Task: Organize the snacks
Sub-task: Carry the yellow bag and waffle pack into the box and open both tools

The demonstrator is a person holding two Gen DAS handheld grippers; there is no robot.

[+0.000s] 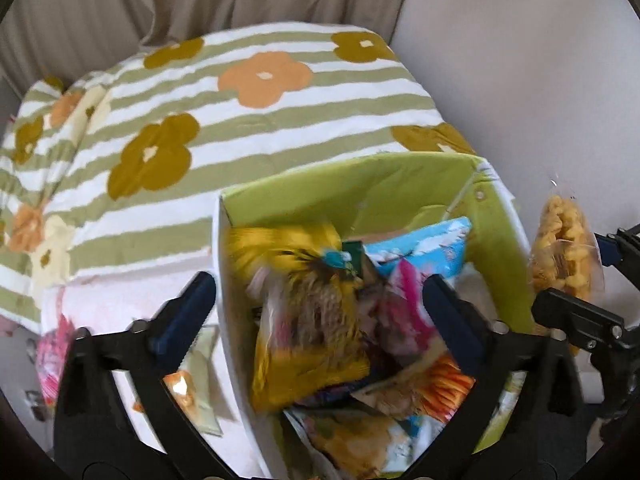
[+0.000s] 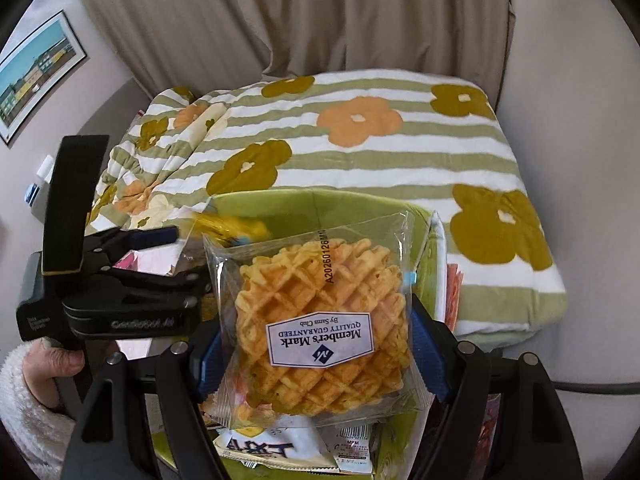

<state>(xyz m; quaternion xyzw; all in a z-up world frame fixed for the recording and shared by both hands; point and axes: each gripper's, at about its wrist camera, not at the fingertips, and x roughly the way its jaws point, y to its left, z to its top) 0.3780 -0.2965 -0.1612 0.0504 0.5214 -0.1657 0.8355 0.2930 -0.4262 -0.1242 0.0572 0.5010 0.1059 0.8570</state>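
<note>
You see one green bin [image 1: 400, 184], one wrapped waffle [image 2: 320, 328] at 6 o'clock, two grippers, one framed picture [image 2: 38, 76] at 10 o'clock.

Bin mouth: the green bin [image 1: 404, 184] is piled with snack packets [image 1: 308, 312]; open room only along its far wall.
Over the bin: the left claw [image 1: 320, 300], spread wide, and the right claw [image 2: 316, 320], clamped on a waffle pack [image 2: 320, 328], crowd the opening.
Beyond the bin: the flowered bedspread [image 1: 248, 128] lies bare.
Left of the bin: loose packets [image 1: 192, 384] lie beside its white wall.
</note>
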